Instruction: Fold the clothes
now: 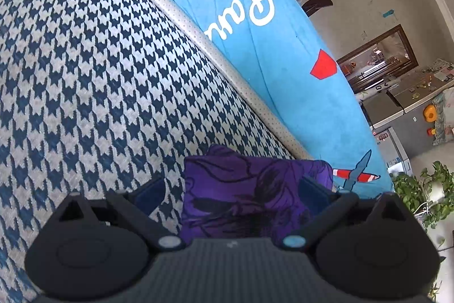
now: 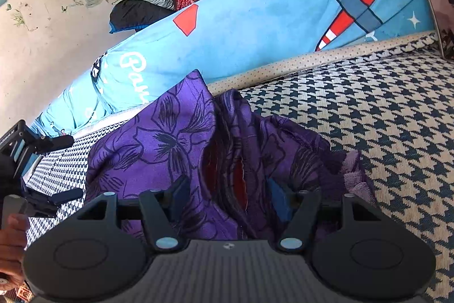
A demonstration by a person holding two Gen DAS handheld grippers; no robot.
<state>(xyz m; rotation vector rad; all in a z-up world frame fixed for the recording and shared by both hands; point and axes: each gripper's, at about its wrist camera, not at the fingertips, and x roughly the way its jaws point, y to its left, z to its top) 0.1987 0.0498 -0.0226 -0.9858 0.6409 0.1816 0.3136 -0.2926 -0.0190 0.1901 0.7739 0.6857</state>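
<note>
Hovering low over the purple garment (image 2: 181, 149), the right gripper (image 2: 227, 198) has its jaws standing apart, with bunched folds lying between them; the pads do not seem to press on the cloth, so I judge nothing is held. The left gripper (image 1: 232, 192) is also spread wide, one finger over bare houndstooth cover (image 1: 85, 61), the other over a corner of the same garment, and it grips nothing either.

In the right wrist view the garment lies crumpled on the cover directly ahead of and under the right jaws, running away from them toward the cover's pale edge, with one pointed flap raised at the far end. A red lining shows in a slit at its middle. In the left wrist view only a small purple end reaches between the left fingers, so the right hand looks nearer to the bulk of the cloth.

Beyond the cover's edge lies a blue quilt (image 2: 255, 27) printed with an aeroplane, then the room wall.
</note>
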